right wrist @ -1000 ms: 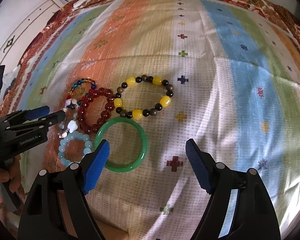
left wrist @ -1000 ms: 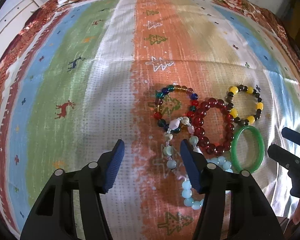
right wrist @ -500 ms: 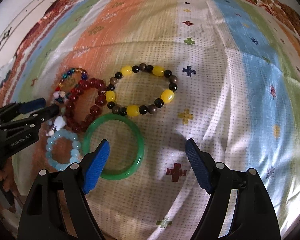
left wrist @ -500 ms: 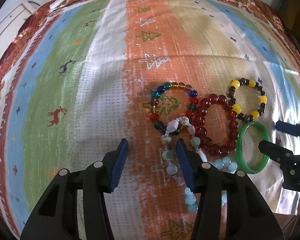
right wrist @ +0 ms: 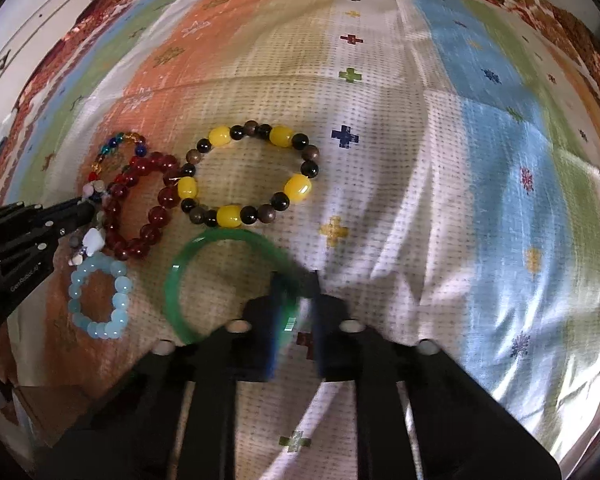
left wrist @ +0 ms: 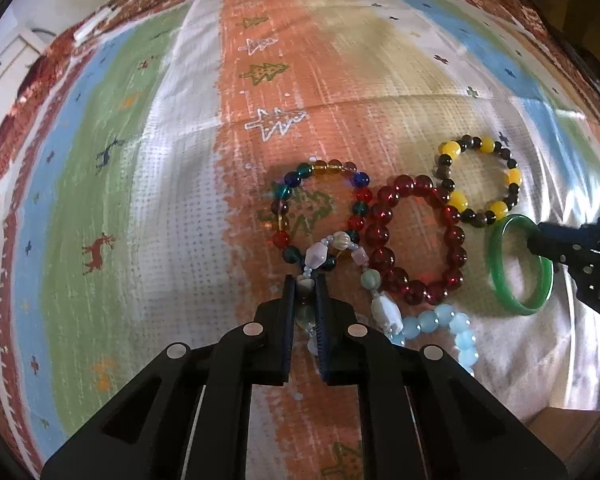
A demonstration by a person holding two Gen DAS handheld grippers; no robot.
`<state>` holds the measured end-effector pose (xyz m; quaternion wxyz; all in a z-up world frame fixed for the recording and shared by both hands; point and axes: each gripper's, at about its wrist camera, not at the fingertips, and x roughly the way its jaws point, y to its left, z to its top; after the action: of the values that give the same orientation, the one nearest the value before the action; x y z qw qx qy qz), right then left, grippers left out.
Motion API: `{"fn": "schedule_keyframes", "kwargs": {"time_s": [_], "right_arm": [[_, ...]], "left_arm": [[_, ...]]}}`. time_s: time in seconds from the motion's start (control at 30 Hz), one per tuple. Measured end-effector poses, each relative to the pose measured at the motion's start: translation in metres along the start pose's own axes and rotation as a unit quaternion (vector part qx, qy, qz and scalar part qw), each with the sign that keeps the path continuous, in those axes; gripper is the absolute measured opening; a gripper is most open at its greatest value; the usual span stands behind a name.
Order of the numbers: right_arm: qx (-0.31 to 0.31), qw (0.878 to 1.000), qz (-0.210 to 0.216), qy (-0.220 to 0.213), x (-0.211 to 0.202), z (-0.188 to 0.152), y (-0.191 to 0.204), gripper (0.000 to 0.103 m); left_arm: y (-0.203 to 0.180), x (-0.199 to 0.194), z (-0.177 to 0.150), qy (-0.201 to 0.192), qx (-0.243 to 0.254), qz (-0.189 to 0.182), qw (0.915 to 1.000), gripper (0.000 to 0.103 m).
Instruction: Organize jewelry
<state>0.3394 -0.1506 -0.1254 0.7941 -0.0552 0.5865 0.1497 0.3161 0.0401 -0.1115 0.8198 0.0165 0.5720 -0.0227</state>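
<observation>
Lot of six bead and stone pieces on a striped patterned cloth covering the table. Left gripper: jaws clamped on the pale mixed-stone strand, whose beads between the pads are mostly hidden; the strand loops over the multicoloured glass bracelet and runs back past a white carved bead to the light blue bracelet, which in the left view is partly cut off behind the gripper body. Right gripper: blurred in its own view, jaws closed on the near rim of the green bangle; the gripped section is smeared and hard to make out. Dark red bead bracelet: lies between the multicoloured one and the yellow-and-dark bead bracelet, touching both. Green bangle sits just beside the yellow-and-dark bracelet. Each gripper's black body intrudes at the edge of the other's view. A white cabinet shows at the upper left, distorted by the lens.
</observation>
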Motion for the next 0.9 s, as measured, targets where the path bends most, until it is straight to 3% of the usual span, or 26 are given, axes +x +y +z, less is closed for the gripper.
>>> {"fn": "schedule_keyframes", "kwargs": {"time_s": [0.53, 0.9], "right_arm": [[-0.023, 0.999, 0.0, -0.043, -0.04, -0.015, 0.02, 0.009], [-0.024, 0.997, -0.001, -0.072, -0.066, -0.025, 0.028, 0.009]], "left_arm": [[0.01, -0.049, 0.002, -0.039, -0.047, -0.051, 0.9968, 0.009], [0.007, -0.077, -0.007, -0.067, -0.046, -0.058, 0.995, 0.009]]}}
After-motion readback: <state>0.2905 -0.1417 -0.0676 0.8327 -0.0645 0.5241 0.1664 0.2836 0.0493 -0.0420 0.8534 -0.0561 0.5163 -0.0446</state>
